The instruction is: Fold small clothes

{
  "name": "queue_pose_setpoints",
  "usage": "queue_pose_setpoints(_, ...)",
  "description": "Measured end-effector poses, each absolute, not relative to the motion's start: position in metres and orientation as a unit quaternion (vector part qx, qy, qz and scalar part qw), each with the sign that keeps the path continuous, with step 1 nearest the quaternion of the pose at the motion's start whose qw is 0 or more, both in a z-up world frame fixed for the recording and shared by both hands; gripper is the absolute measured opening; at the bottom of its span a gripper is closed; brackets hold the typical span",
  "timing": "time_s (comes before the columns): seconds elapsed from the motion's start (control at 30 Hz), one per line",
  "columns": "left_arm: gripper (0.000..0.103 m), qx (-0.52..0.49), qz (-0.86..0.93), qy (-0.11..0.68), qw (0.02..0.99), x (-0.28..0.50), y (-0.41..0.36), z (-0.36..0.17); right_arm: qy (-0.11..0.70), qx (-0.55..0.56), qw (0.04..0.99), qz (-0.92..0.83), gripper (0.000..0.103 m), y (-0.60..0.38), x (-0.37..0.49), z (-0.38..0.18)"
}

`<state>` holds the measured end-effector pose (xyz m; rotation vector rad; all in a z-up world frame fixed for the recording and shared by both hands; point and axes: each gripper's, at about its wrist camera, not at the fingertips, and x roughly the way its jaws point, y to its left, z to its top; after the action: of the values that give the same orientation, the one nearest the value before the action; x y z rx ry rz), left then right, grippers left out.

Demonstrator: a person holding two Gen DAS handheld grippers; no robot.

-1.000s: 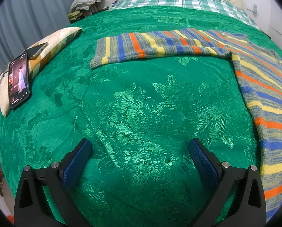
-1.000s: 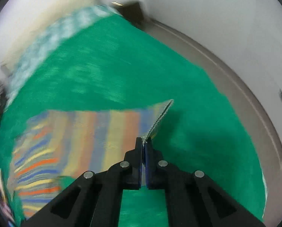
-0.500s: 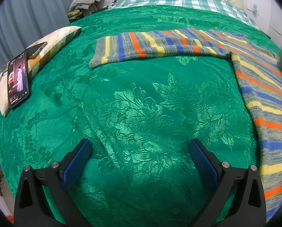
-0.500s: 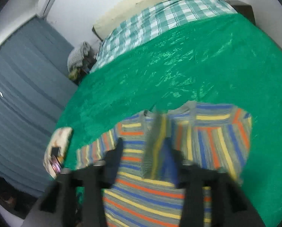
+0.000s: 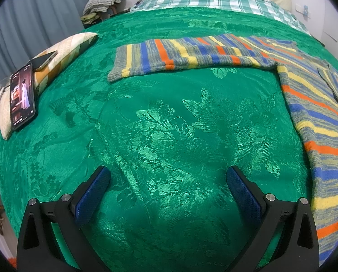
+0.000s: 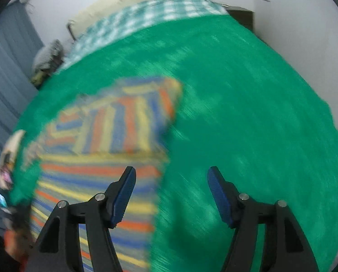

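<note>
**Striped sweater flat on the bed, both grippers free**

The sweater lies spread on the green bedspread. In the left wrist view its body runs down the right side, and one sleeve stretches straight out to the left across the cover, cuff end towards the pillow. A second sleeve is folded in over the chest and lies on top of the body. The right wrist view, heavily blurred, shows that folded sleeve as a striped block across the upper part of the sweater.

The left hand-held gripper hovers over bare bedspread beside the sweater's left edge, jaws spread wide with nothing between them. The right hand-held gripper is released and its jaws are opening; nothing sits between the pads, with its left finger over the sweater's edge and its right finger over the bedspread.

Further out, a small pillow lies at the bed's left edge with a lit phone resting on it. A checked blanket covers the head of the bed, and grey curtains hang to the left.
</note>
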<state>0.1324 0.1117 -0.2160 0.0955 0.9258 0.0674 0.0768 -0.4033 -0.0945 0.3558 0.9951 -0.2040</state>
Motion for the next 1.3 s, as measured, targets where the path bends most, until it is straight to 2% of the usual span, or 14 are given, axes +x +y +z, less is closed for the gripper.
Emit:
queue_pose_setpoints(0.17,0.103,0.046,0.033,0.445,0.894,0.131,0.111,-0.216,0.483,0.179,0.846,-0.14,0.065,-0.412,0.027,-0.133)
queue_pose_setpoints(0.4,0.103,0.046,0.033,0.445,0.894,0.131,0.111,-0.217,0.452,0.153,0.859,-0.184,0.067,-0.409,0.003,-0.125)
queue_pose_setpoints(0.43,0.103,0.046,0.033,0.445,0.894,0.131,0.111,-0.217,0.448,0.143,0.862,-0.19,0.07,-0.407,0.002,-0.122)
queue_pose_setpoints(0.5,0.103,0.046,0.033,0.445,0.894,0.131,0.111,-0.217,0.442,0.118,0.864,-0.21,0.09,-0.403,0.004,-0.117)
queue_pose_setpoints(0.53,0.103,0.046,0.033,0.445,0.894,0.13,0.111,-0.217,0.439,0.102,0.864,-0.225,0.093,-0.401,0.004,-0.116)
queue_pose_setpoints(0.63,0.103,0.046,0.033,0.445,0.894,0.13,0.111,-0.217,0.435,0.064,0.862,-0.253,0.094,-0.395,0.003,-0.117)
queue_pose_setpoints(0.77,0.103,0.047,0.033,0.445,0.894,0.13,0.111,-0.217,0.459,0.074,0.851,-0.243,0.094,-0.394,0.002,-0.135)
queue_pose_setpoints(0.87,0.103,0.047,0.033,0.445,0.894,0.131,0.111,-0.217,0.457,0.083,0.851,-0.243,0.103,-0.394,-0.002,-0.149)
queue_pose_setpoints(1.3,0.103,0.046,0.033,0.445,0.894,0.13,0.11,-0.217,0.449,0.097,0.857,-0.233,0.103,-0.397,-0.003,-0.16)
